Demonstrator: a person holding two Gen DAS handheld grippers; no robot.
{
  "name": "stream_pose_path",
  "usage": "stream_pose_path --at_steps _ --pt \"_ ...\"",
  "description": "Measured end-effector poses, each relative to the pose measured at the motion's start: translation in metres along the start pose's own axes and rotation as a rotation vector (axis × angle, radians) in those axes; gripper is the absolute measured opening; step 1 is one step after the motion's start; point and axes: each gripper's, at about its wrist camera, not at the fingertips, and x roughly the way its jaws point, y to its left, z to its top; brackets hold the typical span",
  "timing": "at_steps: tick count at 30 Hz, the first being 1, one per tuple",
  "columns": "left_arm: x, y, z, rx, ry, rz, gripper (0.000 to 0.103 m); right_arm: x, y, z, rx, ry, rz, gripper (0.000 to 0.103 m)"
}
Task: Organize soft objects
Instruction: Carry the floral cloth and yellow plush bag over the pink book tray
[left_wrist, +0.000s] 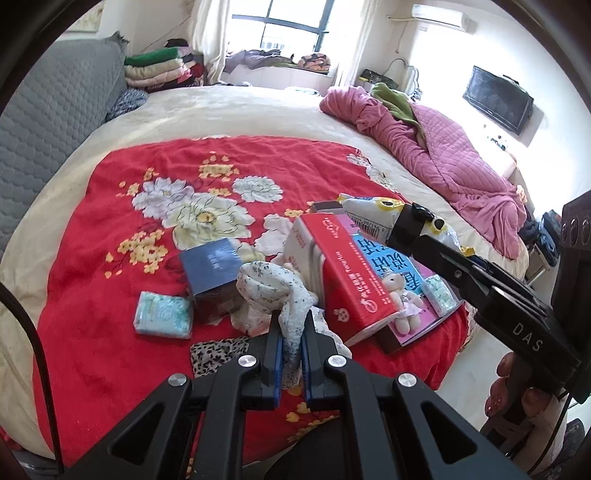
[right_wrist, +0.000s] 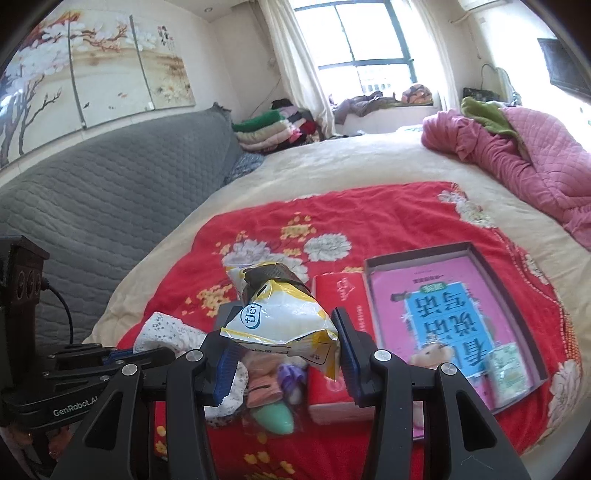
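Bed: I see a wide cream-covered bed (left_wrist: 258, 107) filling both views, with a grey quilted headboard (left_wrist: 55, 110) on the left and a crumpled pink quilted blanket (left_wrist: 443, 155) at the far right.

Spread: a red floral cloth (left_wrist: 155, 173) lies over the near half of the bed; every item below sits on it.

Tray: a shallow dark cardboard box tray (right_wrist: 476, 254) lies at the right, holding a pink-and-blue picture book (right_wrist: 443, 317), a small beige plush bear (left_wrist: 404, 295) and a small pale-green tissue pack (right_wrist: 508, 369).

Box: a red-and-white carton (left_wrist: 354, 280) leans just left of the tray, touching it.

Box: a dark blue cube-shaped box (left_wrist: 212, 266) stands left of centre.

Bag: a white-and-yellow crinkled plastic snack bag (right_wrist: 284, 317) is lifted above the cloth, held in my right gripper (right_wrist: 284, 358), whose blue-padded fingers are spread wide and press against the bag's two sides.

Scarf: a white fabric scarf with small dark flowers (left_wrist: 273, 284) rises from the middle of the pile, beside the blue box; my left gripper (left_wrist: 291, 343) is pinched tight on its near end.

Tissues: a second pale-green soft tissue pack (left_wrist: 162, 314) lies flat at the near left, apart from the rest.

Small items: a mint-green oval object (right_wrist: 273, 419) lies under the bag; I cannot tell what it is.
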Motion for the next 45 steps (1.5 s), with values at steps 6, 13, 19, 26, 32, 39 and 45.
stream_pose_path --at_steps 6,13,19,26,32,39,45 --pt "0.0 -0.023 0.006 0.05 -0.002 0.012 0.008 -0.017 -0.019 0.002 0.036 -0.04 -0.024 0.049" --pt "0.004 -0.049 0.011 0.101 -0.005 0.022 0.008 -0.032 -0.045 0.0 0.078 -0.074 -0.058 0.049" --pt "0.012 -0.07 0.014 0.15 0.007 0.033 0.008 -0.042 -0.07 -0.003 0.13 -0.096 -0.092 0.049" --pt "0.026 -0.097 0.019 0.205 0.017 0.044 0.008 -0.055 -0.098 -0.01 0.192 -0.117 -0.129 0.049" --pt "0.047 -0.12 0.026 0.247 0.038 0.048 0.008 -0.062 -0.126 -0.018 0.238 -0.123 -0.179 0.049" --pt "0.077 -0.142 0.037 0.257 0.062 0.008 0.008 -0.068 -0.157 -0.029 0.295 -0.127 -0.242 0.049" --pt "0.107 -0.155 0.043 0.249 0.089 -0.027 0.008 -0.07 -0.18 -0.04 0.33 -0.117 -0.299 0.049"
